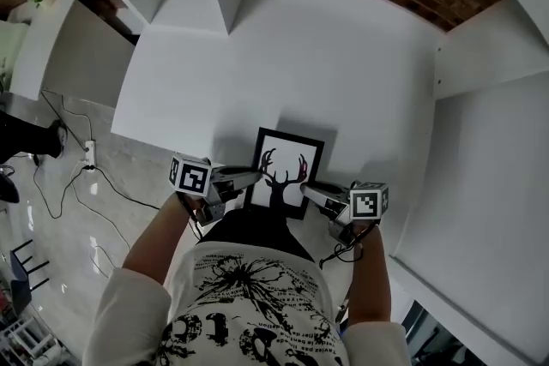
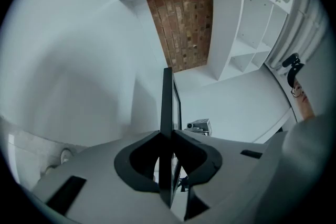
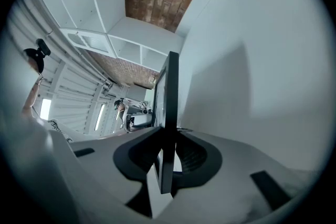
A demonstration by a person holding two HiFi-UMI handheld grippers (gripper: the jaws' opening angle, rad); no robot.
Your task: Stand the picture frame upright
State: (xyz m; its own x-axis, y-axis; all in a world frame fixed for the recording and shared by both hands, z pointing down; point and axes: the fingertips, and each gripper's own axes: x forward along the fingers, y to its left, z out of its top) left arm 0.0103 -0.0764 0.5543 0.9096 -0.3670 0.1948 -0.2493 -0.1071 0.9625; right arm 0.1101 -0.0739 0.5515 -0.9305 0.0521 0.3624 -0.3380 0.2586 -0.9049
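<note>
Jaws of left gripper (image 2: 167, 136): nearly closed, pads pressed on both faces of one side rim of the black-rimmed rectangular picture frame with a stag-silhouette print (image 2: 167, 97) (seen edge-on here).
Jaws of right gripper (image 3: 169, 138): same narrow gap, clamped on the opposite side rim of the picture frame.
Frame position: held between the two grippers over the near part of the white tabletop (image 1: 343, 73), close to the person; appears tipped up rather than flat in the head view. Cannot tell whether the lower edge touches the surface.
Risk, slip: only a thin rim pinched on each side, so likely to pivot or slide out if either grip eases.
Risk, twist: one hand rising faster than the other would probably rack the frame or lever it out of a jaw.
Risk, release: not shown whether it can stand unaided; could topple face-down once let go.
Risk, table edge: near the front edge, so a fall might carry it off the table.
</note>
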